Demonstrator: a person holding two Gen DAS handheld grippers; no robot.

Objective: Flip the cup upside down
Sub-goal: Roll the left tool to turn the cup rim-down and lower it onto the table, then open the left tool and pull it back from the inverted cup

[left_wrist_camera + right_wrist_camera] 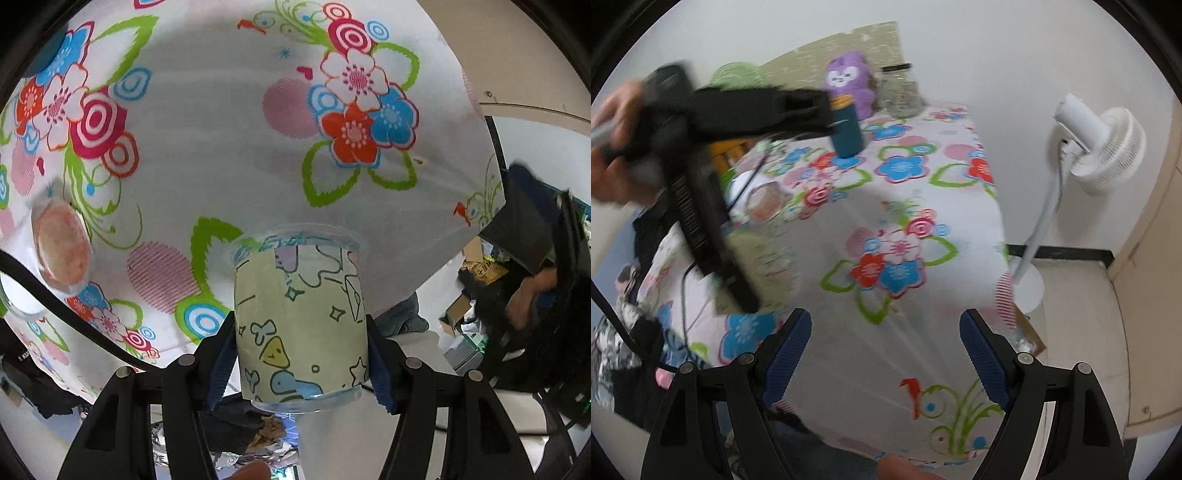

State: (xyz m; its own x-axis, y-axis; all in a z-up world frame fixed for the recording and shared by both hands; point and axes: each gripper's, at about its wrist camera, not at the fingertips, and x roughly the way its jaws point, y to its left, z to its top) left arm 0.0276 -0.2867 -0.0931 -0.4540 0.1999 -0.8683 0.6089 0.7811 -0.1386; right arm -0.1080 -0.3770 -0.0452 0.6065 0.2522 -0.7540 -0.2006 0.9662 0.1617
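Note:
In the left wrist view my left gripper is shut on the cup, a clear plastic cup with a pale yellow cartoon sleeve. Its blue pads press both sides. The cup's wide rim points away from me toward the flowered tablecloth, its base toward the camera. In the right wrist view my right gripper is open and empty above the tablecloth near the table's front. The left gripper shows there blurred at upper left; the cup in it is a pale blur.
A pinkish glass dish lies at left on the cloth. A teal bottle, a purple plush toy and a glass jar stand at the table's far end. A white fan stands right of the table.

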